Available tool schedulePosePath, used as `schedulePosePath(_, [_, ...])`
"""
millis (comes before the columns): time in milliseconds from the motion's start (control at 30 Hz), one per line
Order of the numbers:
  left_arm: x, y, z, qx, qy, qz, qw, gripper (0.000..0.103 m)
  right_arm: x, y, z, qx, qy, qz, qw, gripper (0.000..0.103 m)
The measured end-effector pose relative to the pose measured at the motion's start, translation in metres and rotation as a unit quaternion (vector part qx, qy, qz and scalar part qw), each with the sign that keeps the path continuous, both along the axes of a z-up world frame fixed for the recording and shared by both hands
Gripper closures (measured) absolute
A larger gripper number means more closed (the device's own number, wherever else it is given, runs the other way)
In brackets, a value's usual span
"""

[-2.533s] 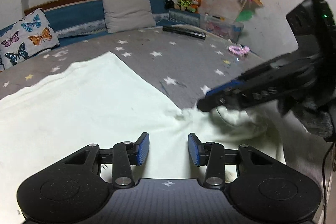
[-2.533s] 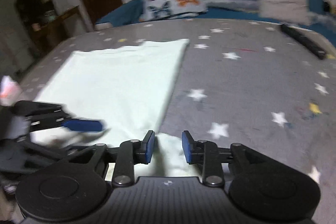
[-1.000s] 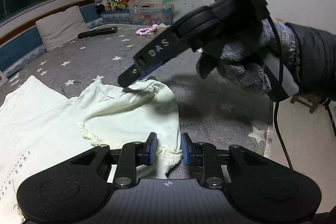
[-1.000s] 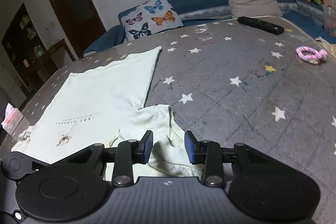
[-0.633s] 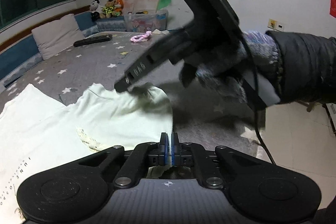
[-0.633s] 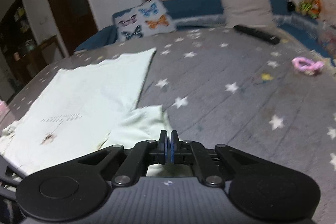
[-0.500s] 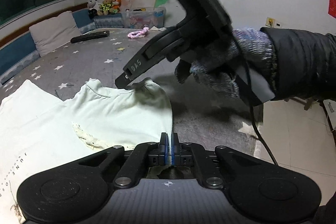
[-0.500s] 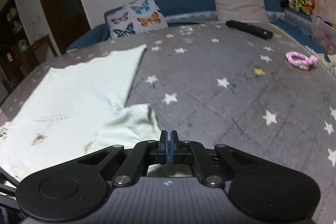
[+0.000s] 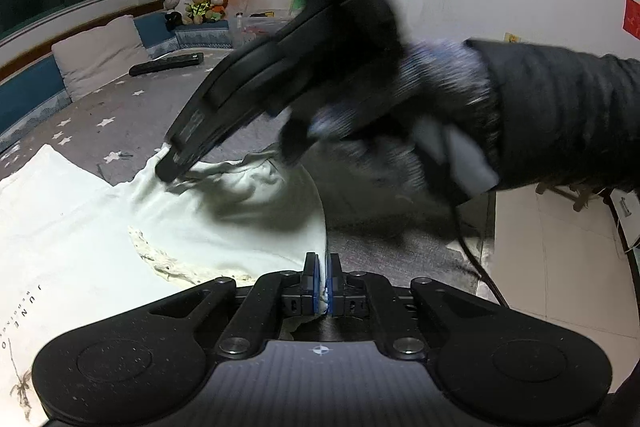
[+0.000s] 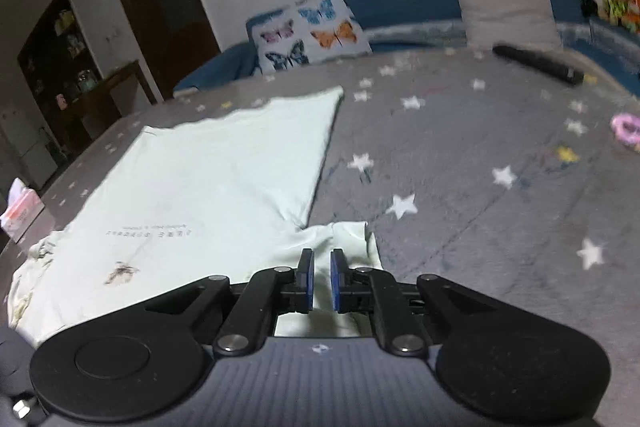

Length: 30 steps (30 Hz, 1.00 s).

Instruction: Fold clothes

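Grey star-patterned bedspread (image 10: 480, 227). Butterfly-print cushion (image 10: 310, 29) and plain pale pillow (image 10: 506, 9) along blue headboard padding. Black remote control (image 10: 538, 64) near pillow. Pink ring-shaped item (image 10: 626, 129), type unclear, at right edge. Stuffed toys (image 9: 196, 5) in far corner. Tissue box (image 10: 20, 213) at left. Dark wooden door (image 10: 160, 1).

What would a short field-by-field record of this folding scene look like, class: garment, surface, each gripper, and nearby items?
garment: pale green T-shirt, laid flat, sleeve bunched
surface: grey star-print bed cover
left gripper: shut on the sleeve hem
right gripper: jaws slightly apart, sleeve cloth between them
nearby: butterfly pillow, plain pillow, black remote, pink ring
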<state>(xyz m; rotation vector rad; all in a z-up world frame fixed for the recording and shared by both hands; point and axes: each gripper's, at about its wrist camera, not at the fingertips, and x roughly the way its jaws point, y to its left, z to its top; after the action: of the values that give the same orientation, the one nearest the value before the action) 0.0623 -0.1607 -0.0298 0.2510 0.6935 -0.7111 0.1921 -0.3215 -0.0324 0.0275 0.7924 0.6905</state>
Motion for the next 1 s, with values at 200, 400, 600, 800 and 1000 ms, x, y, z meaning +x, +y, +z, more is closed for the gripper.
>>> schedulePosePath(200, [-0.002,0.002,0.001,-0.002,0.002,-0.001,1.0,0.098,0.009,-0.005,0.001,0.01,0.003,-0.026,1.0,0.094])
schedulePosePath(400, [-0.003,0.02,0.012,-0.009,-0.006,0.026,0.9996,0.097,-0.014,-0.027,0.021,0.016,-0.014,-0.019,1.0,0.094])
schedulePosePath(600, [-0.003,0.042,0.022,-0.014,-0.017,0.065,0.9977,0.095,-0.04,-0.043,0.004,-0.015,0.002,-0.019,1.0,0.094])
schedulePosePath(800, [-0.003,0.058,0.018,-0.007,-0.006,0.098,0.9951,0.095,-0.055,-0.067,0.001,-0.005,0.012,-0.05,0.999,0.094])
schedulePosePath(1000, [-0.013,0.054,0.003,0.01,0.007,0.095,0.9954,0.08,-0.067,-0.061,0.001,0.001,0.003,-0.04,0.999,0.077])
